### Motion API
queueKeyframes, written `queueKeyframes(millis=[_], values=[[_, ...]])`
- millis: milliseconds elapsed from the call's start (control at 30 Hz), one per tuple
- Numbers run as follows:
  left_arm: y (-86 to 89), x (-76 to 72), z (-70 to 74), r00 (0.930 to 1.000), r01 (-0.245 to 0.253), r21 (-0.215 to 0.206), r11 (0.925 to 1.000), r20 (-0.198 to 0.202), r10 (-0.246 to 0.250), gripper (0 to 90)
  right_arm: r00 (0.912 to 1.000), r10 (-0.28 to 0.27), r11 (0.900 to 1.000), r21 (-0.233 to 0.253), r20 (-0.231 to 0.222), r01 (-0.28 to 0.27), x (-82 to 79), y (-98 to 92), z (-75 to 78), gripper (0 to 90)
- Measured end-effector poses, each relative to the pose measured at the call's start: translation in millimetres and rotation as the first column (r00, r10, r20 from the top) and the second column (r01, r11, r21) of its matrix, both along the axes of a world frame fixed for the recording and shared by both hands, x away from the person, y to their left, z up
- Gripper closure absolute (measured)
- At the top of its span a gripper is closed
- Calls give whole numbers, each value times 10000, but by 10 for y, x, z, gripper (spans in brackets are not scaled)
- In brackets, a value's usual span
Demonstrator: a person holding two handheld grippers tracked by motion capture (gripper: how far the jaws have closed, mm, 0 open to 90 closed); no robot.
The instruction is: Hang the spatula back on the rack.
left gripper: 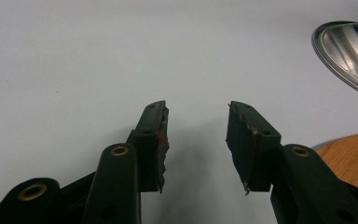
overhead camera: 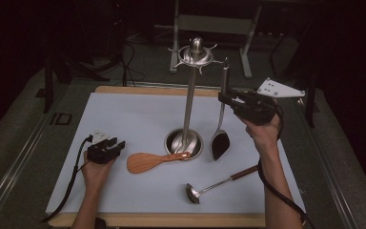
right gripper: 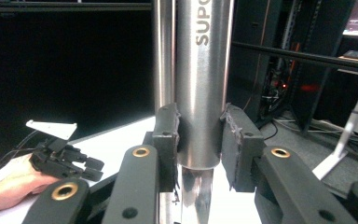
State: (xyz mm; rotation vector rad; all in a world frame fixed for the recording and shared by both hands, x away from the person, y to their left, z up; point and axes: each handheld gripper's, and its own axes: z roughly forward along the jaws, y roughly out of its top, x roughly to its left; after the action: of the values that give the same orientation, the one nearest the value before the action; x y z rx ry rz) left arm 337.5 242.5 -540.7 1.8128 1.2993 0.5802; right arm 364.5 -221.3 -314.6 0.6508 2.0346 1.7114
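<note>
Taking the steel stand (overhead camera: 189,102) at the table's middle as my landmark: nearest me, in front of its base, lies a small ladle (overhead camera: 214,184), and my left gripper (overhead camera: 106,150) rests well to its left, jaws apart with nothing between them, beside the wooden spatula (overhead camera: 148,161) whose handle touches the base. Just right of the pole, my right gripper (overhead camera: 231,98) is clamped on the handle of a dark-bowled spoon (overhead camera: 220,136), held upright, its bowl seemingly hanging just above the table.
</note>
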Motion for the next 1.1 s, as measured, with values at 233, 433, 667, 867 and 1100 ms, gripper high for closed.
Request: queueKeyframes(millis=[233,433,667,867,1100], values=[[0,0,0,10000,-11,-22,10000,-6,11,582,9996,213,9997,-142,-170,-215,57,68,0,693],[0,0,0,10000,-10,-31,10000,-6,10,581,9990,375,9992,-137,-252,-378,73,118,-22,693],[-1,0,-1,10000,-19,-41,10000,-2,19,581,9987,408,9991,-105,-303,-412,86,117,-39,692],[-1,1,0,10000,-20,-23,10000,8,20,581,9985,396,9989,-243,-380,-406,101,113,-58,691],[0,1,0,10000,-17,-27,10000,6,17,581,9981,447,9985,-282,-420,-460,110,130,-73,684]])
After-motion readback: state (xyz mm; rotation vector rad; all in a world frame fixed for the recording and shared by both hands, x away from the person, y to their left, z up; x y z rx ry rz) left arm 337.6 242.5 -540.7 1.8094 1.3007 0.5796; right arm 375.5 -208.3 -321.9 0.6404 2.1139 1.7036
